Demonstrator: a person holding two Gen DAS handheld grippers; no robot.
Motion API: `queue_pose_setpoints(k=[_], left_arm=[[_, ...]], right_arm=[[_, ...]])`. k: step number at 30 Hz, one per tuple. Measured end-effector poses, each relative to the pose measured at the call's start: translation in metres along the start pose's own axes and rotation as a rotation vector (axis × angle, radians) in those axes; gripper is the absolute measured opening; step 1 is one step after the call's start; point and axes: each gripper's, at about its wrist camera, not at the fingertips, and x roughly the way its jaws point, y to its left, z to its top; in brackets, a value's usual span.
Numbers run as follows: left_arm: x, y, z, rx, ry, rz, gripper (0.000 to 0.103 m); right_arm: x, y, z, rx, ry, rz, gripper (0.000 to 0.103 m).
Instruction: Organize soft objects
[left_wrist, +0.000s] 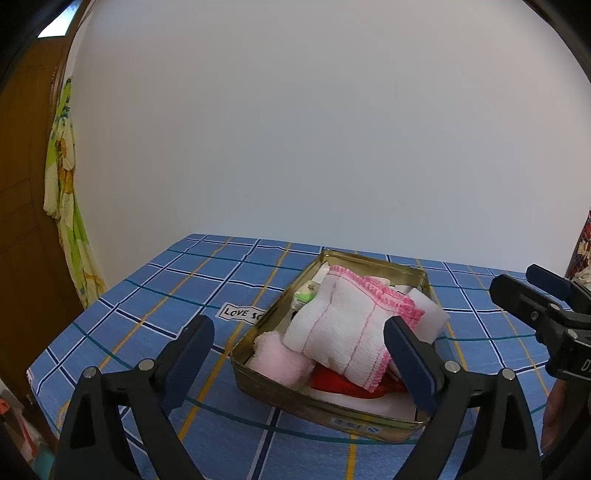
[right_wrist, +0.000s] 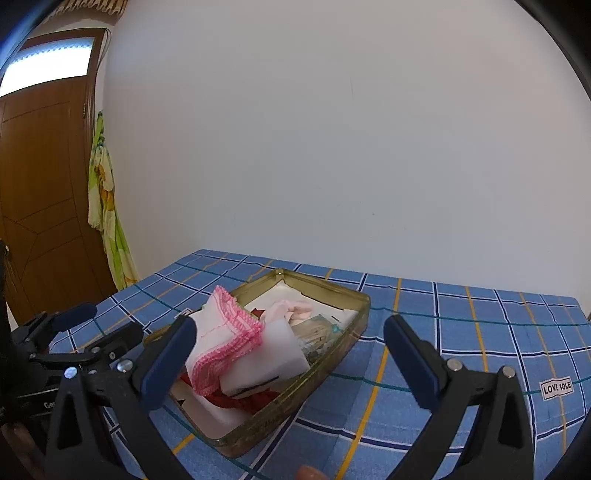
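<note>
A gold metal tin (left_wrist: 280, 397) (right_wrist: 343, 343) sits on the blue checked tablecloth. In it lie a white folded cloth with pink trim (left_wrist: 343, 328) (right_wrist: 221, 343), a fluffy pink cloth (left_wrist: 284, 360), a red cloth (left_wrist: 343, 386) (right_wrist: 251, 400), a white foam block (left_wrist: 430, 314) (right_wrist: 273, 350) and a small green-white packet (left_wrist: 304, 293). My left gripper (left_wrist: 299, 354) is open and empty, just in front of the tin. My right gripper (right_wrist: 290, 354) is open and empty, above the tin's near side. Each gripper shows in the other's view, the right one (left_wrist: 532, 295) and the left one (right_wrist: 81, 332).
The tablecloth (left_wrist: 147, 302) (right_wrist: 480, 332) carries a "LOVE SOLE" label (left_wrist: 240, 313) (right_wrist: 557, 388). A white wall stands behind the table. A wooden door (right_wrist: 40, 206) and a hanging green-yellow cloth (left_wrist: 68, 206) (right_wrist: 105, 206) are at the left.
</note>
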Motion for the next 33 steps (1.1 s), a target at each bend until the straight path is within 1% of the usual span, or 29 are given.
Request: queue_pose_setpoints(k=[22,30,33], left_arm=[[0.003,0.003,0.001,-0.011,0.012,-0.010,0.097],[0.007,0.009,0.003,-0.013,0.022,-0.006,0.097],[0.009,0.011,0.003,-0.020,0.020,0.014,0.099]], right_arm=[[0.002,0.000,-0.002,-0.002,0.008,-0.007,0.103],[0.007,0.006,-0.001,-0.013,0.012,-0.005,0.103],[0.011,0.005,-0.002,-0.008,0.020,-0.006,0.103]])
